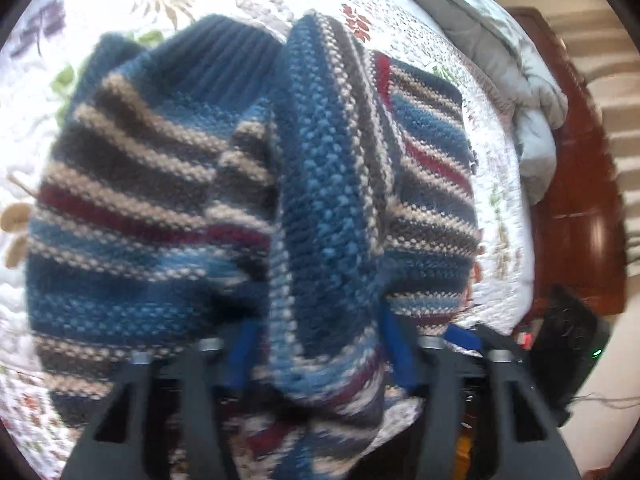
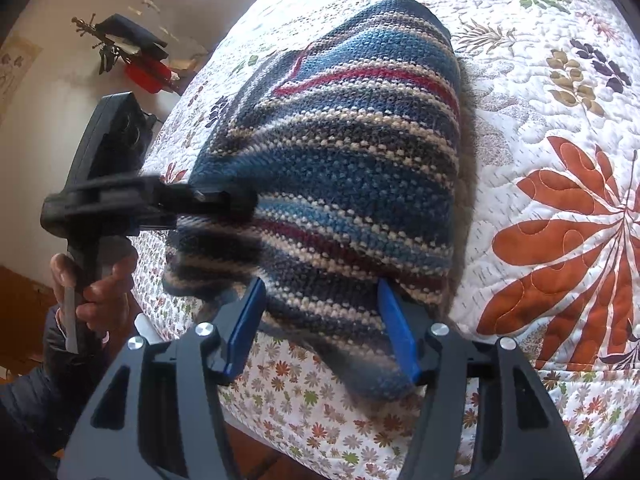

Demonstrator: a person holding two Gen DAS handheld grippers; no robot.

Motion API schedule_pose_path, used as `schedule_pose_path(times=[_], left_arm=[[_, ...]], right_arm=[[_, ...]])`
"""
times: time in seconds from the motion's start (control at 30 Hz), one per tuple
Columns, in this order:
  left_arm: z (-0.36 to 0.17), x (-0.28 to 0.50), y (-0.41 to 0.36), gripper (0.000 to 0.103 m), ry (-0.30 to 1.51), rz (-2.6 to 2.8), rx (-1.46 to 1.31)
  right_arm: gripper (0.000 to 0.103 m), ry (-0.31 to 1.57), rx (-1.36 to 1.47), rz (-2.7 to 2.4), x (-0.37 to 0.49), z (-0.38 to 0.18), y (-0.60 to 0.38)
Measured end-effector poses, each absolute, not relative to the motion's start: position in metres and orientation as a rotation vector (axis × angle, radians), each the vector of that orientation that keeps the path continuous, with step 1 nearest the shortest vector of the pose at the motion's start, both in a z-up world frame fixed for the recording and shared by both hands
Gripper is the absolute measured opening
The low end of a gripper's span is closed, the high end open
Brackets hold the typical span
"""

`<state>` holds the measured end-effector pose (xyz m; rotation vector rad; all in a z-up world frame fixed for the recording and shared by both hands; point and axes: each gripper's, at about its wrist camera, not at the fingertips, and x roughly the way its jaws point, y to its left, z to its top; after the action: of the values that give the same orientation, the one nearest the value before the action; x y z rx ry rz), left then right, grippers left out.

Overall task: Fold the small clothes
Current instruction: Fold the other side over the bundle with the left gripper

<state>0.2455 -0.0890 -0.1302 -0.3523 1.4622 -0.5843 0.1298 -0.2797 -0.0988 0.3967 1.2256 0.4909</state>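
A knitted sweater (image 1: 160, 184) with blue, grey, cream and dark red stripes is bunched up over the flowered quilt. In the left wrist view a thick fold of it fills the gap between the blue pads of my left gripper (image 1: 318, 320), which is shut on it. The right wrist view shows the sweater (image 2: 352, 168) lifted a little, with a shadow under it. My right gripper (image 2: 320, 292) is shut on its near hem, cloth packed between both pads. The left gripper (image 2: 240, 200) bites the sweater's left edge, held by a person's hand (image 2: 100, 288).
The white flowered quilt (image 2: 540, 120) covers the bed. A grey duvet (image 1: 520, 80) is heaped along the bed's far right side, beside a dark wooden bed frame (image 1: 576, 200). The bed's near edge (image 2: 320, 420) drops off just below the right gripper.
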Motion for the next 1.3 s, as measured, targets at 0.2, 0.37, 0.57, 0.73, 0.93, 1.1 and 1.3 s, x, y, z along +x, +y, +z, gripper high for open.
schedule_pose_path(times=[0.2, 0.37, 0.57, 0.73, 0.93, 1.1, 1.3], left_arm=[[-0.106, 0.235, -0.077, 0.028, 1.359, -0.582, -0.369], [-0.066, 0.229, -0.047, 0.027, 1.246, -0.564, -0.357], [-0.06, 0.226, 0.009, 0.027, 1.194, -0.44, -0.351], [-0.124, 0.224, 0.01, 0.029, 1.319, -0.465, -0.428], [-0.123, 0.227, 0.013, 0.034, 1.306, -0.496, -0.424], [-0.111, 0.207, 0.035, 0.054, 1.31, -0.476, -0.413], [-0.111, 0.168, 0.041, 0.061, 1.349, -0.492, -0.404]], right_arm=[[0.059, 1.194, 0.425, 0.493, 0.126, -0.082, -0.291], [0.059, 1.172, 0.416, 0.497, 0.123, -0.071, -0.298], [0.059, 1.188, 0.4, 0.519, 0.127, -0.075, -0.284], [0.059, 1.233, 0.371, 0.512, 0.133, -0.089, -0.265], [0.063, 1.264, 0.34, 0.511, 0.13, -0.087, -0.262], [0.065, 1.298, 0.348, 0.545, 0.115, -0.093, -0.255], [0.065, 1.345, 0.424, 0.57, 0.114, -0.113, -0.254]])
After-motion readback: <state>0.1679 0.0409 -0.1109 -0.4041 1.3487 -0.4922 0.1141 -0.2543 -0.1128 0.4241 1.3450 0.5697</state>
